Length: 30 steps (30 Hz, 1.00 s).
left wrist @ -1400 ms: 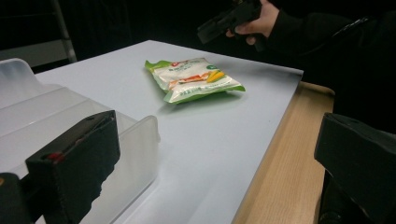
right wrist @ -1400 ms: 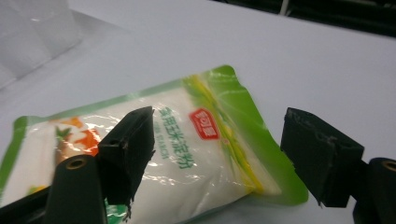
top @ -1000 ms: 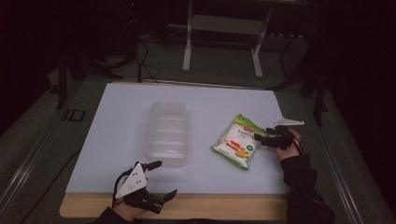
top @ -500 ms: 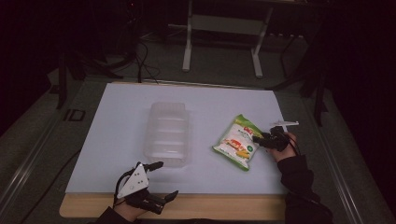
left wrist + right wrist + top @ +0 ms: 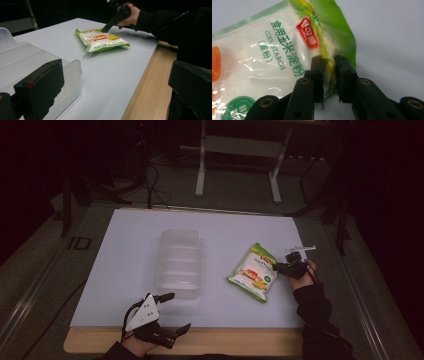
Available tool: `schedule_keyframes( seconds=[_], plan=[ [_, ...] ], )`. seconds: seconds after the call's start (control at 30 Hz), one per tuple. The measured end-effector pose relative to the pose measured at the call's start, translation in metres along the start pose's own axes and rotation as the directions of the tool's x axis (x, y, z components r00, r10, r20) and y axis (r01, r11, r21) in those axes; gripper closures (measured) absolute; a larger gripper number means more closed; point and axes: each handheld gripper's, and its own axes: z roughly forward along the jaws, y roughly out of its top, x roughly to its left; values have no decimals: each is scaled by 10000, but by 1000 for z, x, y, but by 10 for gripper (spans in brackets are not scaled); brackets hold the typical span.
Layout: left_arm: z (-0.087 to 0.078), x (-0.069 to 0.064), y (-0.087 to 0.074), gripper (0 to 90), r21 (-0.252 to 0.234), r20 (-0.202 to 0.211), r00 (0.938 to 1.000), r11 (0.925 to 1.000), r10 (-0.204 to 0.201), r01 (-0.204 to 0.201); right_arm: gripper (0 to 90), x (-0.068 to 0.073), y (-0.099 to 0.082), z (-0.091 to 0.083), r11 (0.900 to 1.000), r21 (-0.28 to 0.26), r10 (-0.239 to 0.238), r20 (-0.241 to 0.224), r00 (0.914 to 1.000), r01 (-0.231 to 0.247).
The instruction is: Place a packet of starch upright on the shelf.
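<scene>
Grasp step, I'd say: right gripper (image 5: 329, 75) has its jaws closing on the edge of the corn starch bag (image 5: 252, 272), which lies flat at 3 o'clock of the clear plastic container (image 5: 181, 264); whether it's fully pinched I cannot tell. Next likely calls for a firm pinch, then lift toward the container. Versus a second ago, the bag hasn't moved and the right gripper has nudged slightly; left gripper (image 5: 172, 312) stays spread and empty at the table's 6 o'clock edge.
</scene>
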Motion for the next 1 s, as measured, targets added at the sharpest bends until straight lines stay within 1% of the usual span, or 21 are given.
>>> schedule_keyframes(
  seconds=[0.03,0.1,0.13,0.17,0.2,0.23,0.27,0.37,0.47,0.53,0.63,0.67,0.77,0.8,0.83,0.87,0.93,0.97,1.0],
  plan=[
    [0,1,0,7,-15,31,10000,10000,-54,54,784,1,1,-1,9999,29,-127,72,9999,127],
    [0,1,0,7,3,25,9999,9999,-115,115,791,2,4,-3,9999,-28,-103,51,9999,103],
    [0,2,0,7,9,68,9999,9999,-133,133,793,2,5,-5,9998,-65,-177,49,9998,178],
    [0,2,0,6,24,95,9998,9999,-158,158,795,3,6,-7,9997,-181,-169,51,9998,170],
    [0,2,0,7,34,77,9998,9999,-159,159,796,4,7,-9,9995,-210,-252,68,9997,254],
    [0,2,0,7,59,126,9998,9999,-159,158,798,4,8,-11,9992,-346,-213,23,9998,213],
    [1,2,0,7,90,121,9998,9998,-154,153,798,5,9,-13,9991,-360,-226,27,9997,227],
    [1,1,0,7,81,56,9999,9999,-114,114,801,9,12,-19,9979,-499,-412,72,9991,415],
    [1,3,0,7,55,56,9997,9997,-221,221,803,12,16,-28,9953,-842,-487,-50,9988,481],
    [1,3,0,7,69,81,9996,9996,-269,268,803,15,19,-33,9927,-990,-698,-81,9975,686],
    [0,4,0,7,39,114,9993,9993,-360,360,804,21,24,-40,9893,-1210,-835,-132,9964,813],
    [0,5,0,7,8,101,9993,9994,-357,357,805,23,25,-43,9873,-1271,-980,-110,9951,958],
    [0,5,1,7,-54,245,9988,9991,-424,426,806,31,29,-50,9813,-1484,-1247,-37,9922,1228],
    [0,5,1,7,-19,320,9985,9990,-438,439,807,34,31,-52,9783,-1571,-1370,8,9906,1354],
    [1,5,1,7,43,321,9985,9990,-445,444,807,37,32,-55,9760,-1662,-1434,-41,9897,1408],
    [1,5,2,6,101,332,9987,9992,-385,381,807,40,33,-59,9735,-1734,-1528,-63,9882,1494],
    [2,5,3,7,132,375,9986,9992,-374,370,808,48,35,-66,9667,-1886,-1782,-106,9839,1730],
    [2,5,4,7,106,434,9982,9991,-411,407,808,50,36,-69,9645,-2007,-1793,-204,9836,1717],
    [2,5,5,7,104,449,9982,9991,-406,402,808,55,36,-73,9571,-2228,-1963,-280,9801,1853]
  ],
)
